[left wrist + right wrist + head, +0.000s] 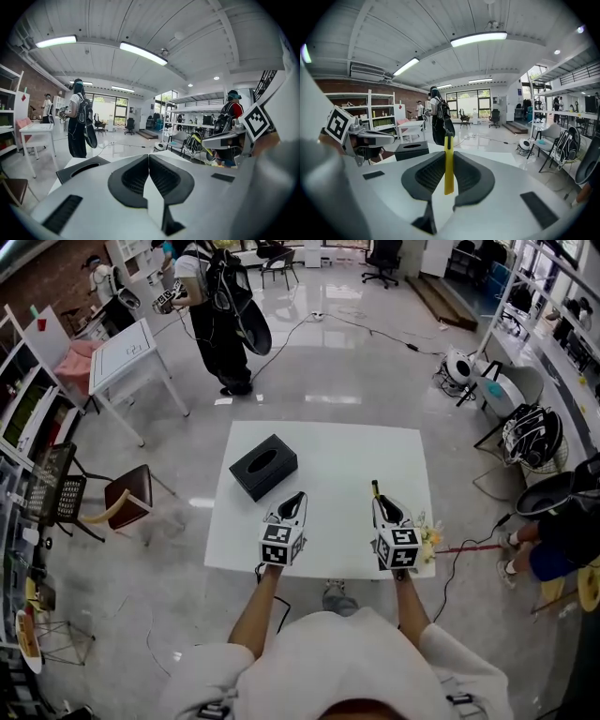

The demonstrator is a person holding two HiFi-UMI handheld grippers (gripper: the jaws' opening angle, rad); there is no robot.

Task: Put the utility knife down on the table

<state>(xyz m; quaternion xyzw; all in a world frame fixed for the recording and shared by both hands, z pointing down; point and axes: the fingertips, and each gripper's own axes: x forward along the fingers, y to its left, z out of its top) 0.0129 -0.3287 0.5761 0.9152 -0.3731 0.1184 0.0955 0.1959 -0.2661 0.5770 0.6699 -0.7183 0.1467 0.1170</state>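
Note:
A yellow utility knife (448,165) with a black tip stands upright between the jaws of my right gripper (449,153), which is shut on it. In the head view that gripper (382,502) hovers over the near right part of the white table (347,451), and the knife (375,490) sticks out forward past its fingertips. My left gripper (297,497) hangs over the near left part of the table. In the left gripper view its jaws (149,155) meet at the tips with nothing between them.
A black tissue box (263,466) lies on the table's far left part, just ahead of the left gripper. A small yellowish thing (430,538) sits at the table's near right corner. A brown chair (127,495) stands to the left, and a person with a backpack (220,315) stands beyond the table.

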